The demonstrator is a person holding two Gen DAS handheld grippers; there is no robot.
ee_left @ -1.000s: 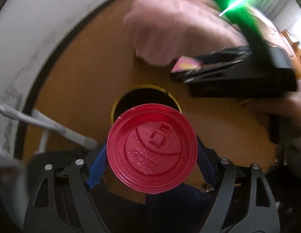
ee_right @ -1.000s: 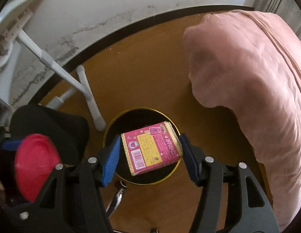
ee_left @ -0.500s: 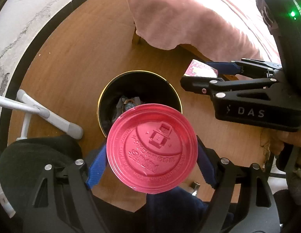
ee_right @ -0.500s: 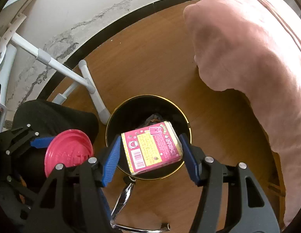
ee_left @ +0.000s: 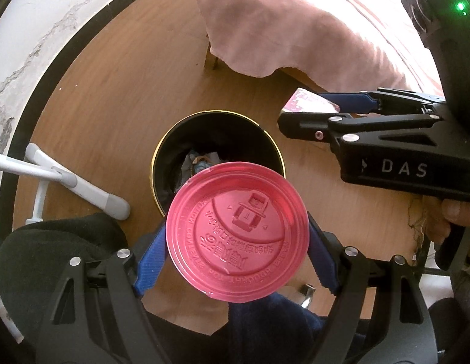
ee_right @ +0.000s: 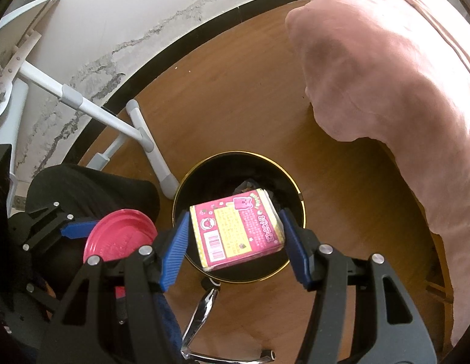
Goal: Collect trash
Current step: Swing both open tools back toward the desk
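Observation:
My left gripper (ee_left: 236,247) is shut on a red plastic cup lid (ee_left: 236,232), held flat above the near rim of a black bin with a gold rim (ee_left: 162,151). Some trash lies in the bin. My right gripper (ee_right: 235,233) is shut on a pink and yellow snack box (ee_right: 236,230), held over the same bin (ee_right: 300,203). In the left wrist view the right gripper (ee_left: 307,107) sits to the right of the bin, with the box (ee_left: 304,103) between its fingers. The lid also shows in the right wrist view (ee_right: 119,236).
The bin stands on a brown wooden floor (ee_left: 113,97). A pink blanket (ee_right: 392,85) hangs over a bed at the right. White metal frame legs (ee_right: 137,133) stand left of the bin by the cracked white wall (ee_right: 137,18). Black cloth (ee_left: 52,248) lies at the lower left.
Both grippers have risen and drawn back a little, so the bin looks smaller and more of it shows. Both still hold their items.

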